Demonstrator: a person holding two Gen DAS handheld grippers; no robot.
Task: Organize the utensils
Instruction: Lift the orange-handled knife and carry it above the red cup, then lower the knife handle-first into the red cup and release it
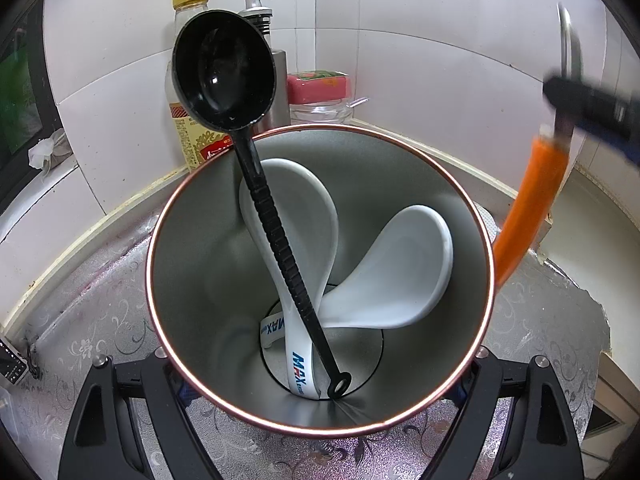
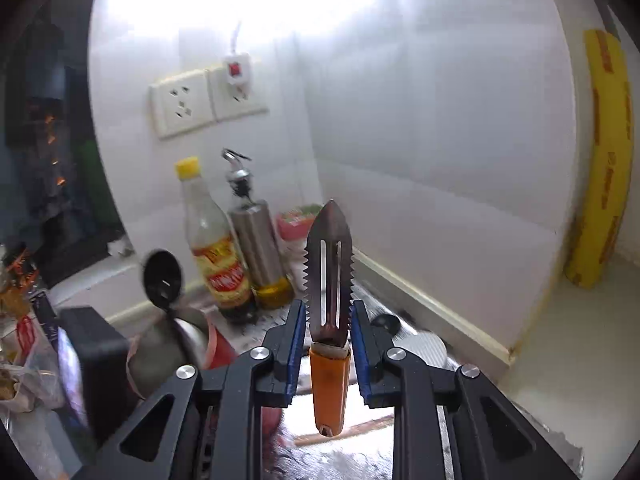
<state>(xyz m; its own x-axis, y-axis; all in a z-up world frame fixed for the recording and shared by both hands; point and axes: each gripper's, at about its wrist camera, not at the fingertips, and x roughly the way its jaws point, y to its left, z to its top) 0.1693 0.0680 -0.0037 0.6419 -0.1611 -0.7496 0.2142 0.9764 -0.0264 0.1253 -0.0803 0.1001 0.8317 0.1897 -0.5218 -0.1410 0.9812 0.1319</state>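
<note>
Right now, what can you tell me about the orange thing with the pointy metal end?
It is a peeler: a smooth orange handle, likely plastic, and a slotted metal blade with saw-toothed edges and a pointed tip. The right gripper holds it off the counter, blue pads squeezing where blade meets handle, blade up, handle hanging. It touches nothing else.

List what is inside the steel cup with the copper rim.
Inside the steel cup stand a black ladle, bowl up above the rim, and two white ceramic spoons, handles down. The spoons and ladle cover much of the cup's bottom.
</note>
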